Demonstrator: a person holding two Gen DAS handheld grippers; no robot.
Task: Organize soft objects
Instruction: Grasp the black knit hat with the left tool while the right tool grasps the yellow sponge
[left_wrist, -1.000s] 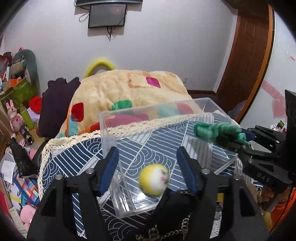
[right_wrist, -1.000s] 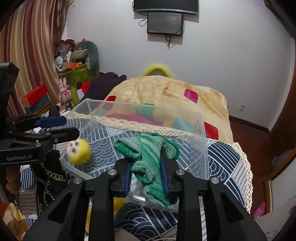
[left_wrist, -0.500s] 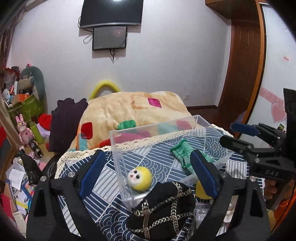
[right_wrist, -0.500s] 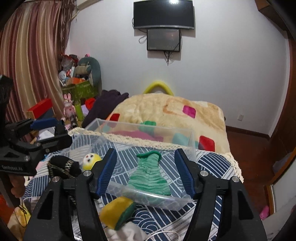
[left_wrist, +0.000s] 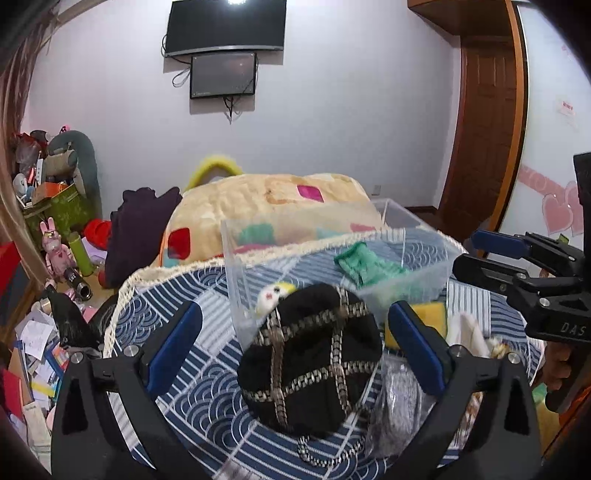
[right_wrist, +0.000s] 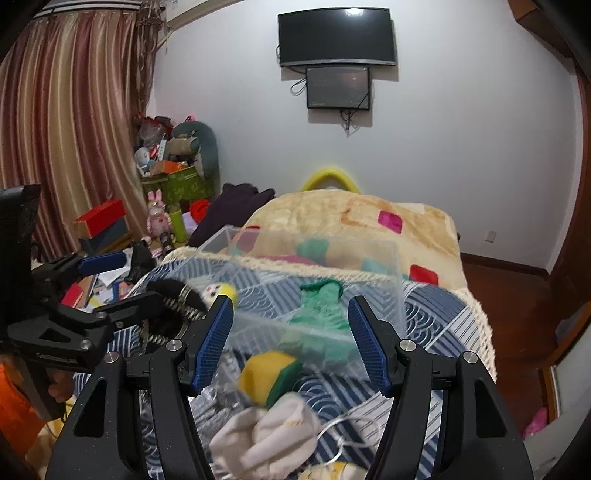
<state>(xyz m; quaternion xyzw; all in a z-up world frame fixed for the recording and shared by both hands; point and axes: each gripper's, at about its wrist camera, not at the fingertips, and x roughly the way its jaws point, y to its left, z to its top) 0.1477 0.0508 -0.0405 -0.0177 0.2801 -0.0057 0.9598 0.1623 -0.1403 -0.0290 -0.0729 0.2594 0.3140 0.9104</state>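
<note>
A clear plastic box (left_wrist: 417, 236) (right_wrist: 384, 258) stands on the blue patterned cloth and holds a yellow plush ball (left_wrist: 271, 293) (right_wrist: 218, 291) and a green knit sock (left_wrist: 365, 266) (right_wrist: 319, 312). My left gripper (left_wrist: 295, 343) is open and empty, hovering over a black pouch with gold chains (left_wrist: 310, 365) (right_wrist: 173, 299) in front of the box. My right gripper (right_wrist: 291, 336) is open and empty, above a yellow-green sponge (right_wrist: 267, 376) (left_wrist: 428, 312) and a white cloth bundle (right_wrist: 266, 439).
The cloth-covered table (left_wrist: 207, 387) ends in a lace edge at the back. Behind it lies a beige blanket (right_wrist: 354, 221). Toys and boxes clutter the floor on the left (left_wrist: 55, 251). A silvery bag (left_wrist: 402, 402) lies right of the pouch.
The right gripper let go of the green sock into the box and opened. Both grippers pulled back toward me; the ball settled in the box. The pouch and sponge came into view.
</note>
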